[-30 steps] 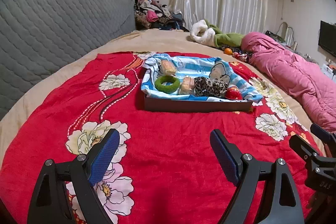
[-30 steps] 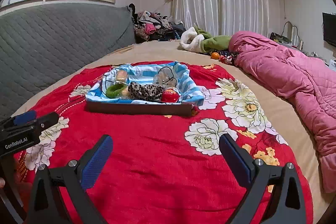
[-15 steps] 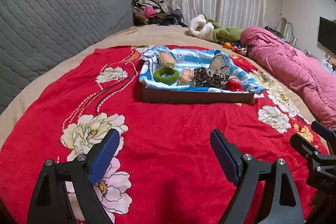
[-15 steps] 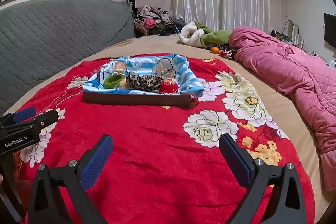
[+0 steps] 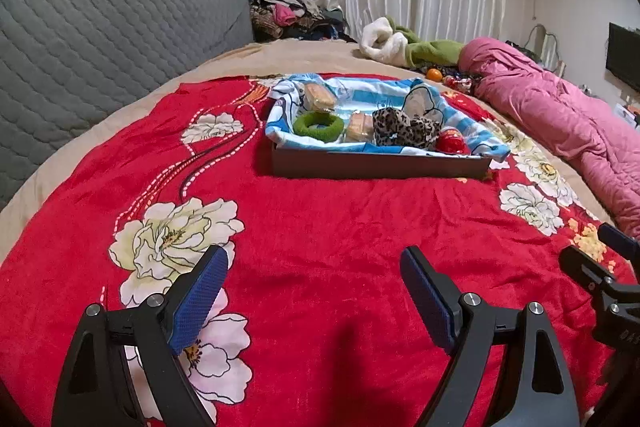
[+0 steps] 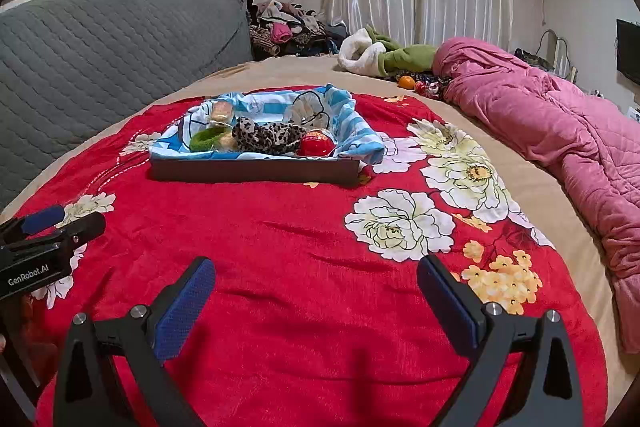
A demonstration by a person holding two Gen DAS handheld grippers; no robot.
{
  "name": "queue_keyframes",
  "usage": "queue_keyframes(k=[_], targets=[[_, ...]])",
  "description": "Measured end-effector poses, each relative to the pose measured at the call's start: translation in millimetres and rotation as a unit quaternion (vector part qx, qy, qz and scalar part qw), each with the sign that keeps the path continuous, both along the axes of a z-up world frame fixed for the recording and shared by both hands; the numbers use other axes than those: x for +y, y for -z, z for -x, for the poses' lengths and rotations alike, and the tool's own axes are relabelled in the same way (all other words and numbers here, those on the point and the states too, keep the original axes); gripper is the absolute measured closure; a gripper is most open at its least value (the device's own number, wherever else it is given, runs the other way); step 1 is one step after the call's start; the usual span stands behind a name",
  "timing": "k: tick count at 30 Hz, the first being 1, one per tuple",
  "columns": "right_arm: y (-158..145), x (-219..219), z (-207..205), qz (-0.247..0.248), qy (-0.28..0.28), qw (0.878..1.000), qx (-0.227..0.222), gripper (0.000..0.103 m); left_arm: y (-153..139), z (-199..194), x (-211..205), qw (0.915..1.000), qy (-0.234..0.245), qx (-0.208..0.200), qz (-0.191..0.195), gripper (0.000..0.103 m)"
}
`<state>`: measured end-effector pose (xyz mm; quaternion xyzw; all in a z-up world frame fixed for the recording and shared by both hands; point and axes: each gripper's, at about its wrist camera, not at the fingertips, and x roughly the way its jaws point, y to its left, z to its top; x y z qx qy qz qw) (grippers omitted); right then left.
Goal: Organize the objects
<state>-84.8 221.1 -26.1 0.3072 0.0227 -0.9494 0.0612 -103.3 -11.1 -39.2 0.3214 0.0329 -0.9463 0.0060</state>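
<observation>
A dark shallow box (image 5: 380,165) lined with a blue striped cloth sits on the red flowered blanket (image 5: 320,227). In it lie a green ring (image 5: 318,126), wrapped snacks (image 5: 359,126), a leopard-print fabric piece (image 5: 404,129) and a red ball (image 5: 450,143). The box also shows in the right wrist view (image 6: 254,171), with the red ball (image 6: 316,145) at its near right. My left gripper (image 5: 314,279) is open and empty, well short of the box. My right gripper (image 6: 316,287) is open and empty, also short of it.
A grey quilted headboard (image 5: 100,39) runs along the left. A pink quilt (image 6: 560,123) lies bunched at the right. A clothes pile (image 6: 288,27), a green and white garment (image 6: 380,55) and an orange (image 6: 407,81) lie beyond the blanket.
Both grippers have drawn back and tilted a little, so the box sits slightly higher and farther in both views. Both stay open and empty.
</observation>
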Motion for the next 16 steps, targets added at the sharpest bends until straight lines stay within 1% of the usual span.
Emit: queue_keyframes(k=[16], targets=[[13,2,3,0.002,0.004,1.000,-0.019,0.001,7,1,-2,1.0000,-0.002,-0.006,0.002,0.014]])
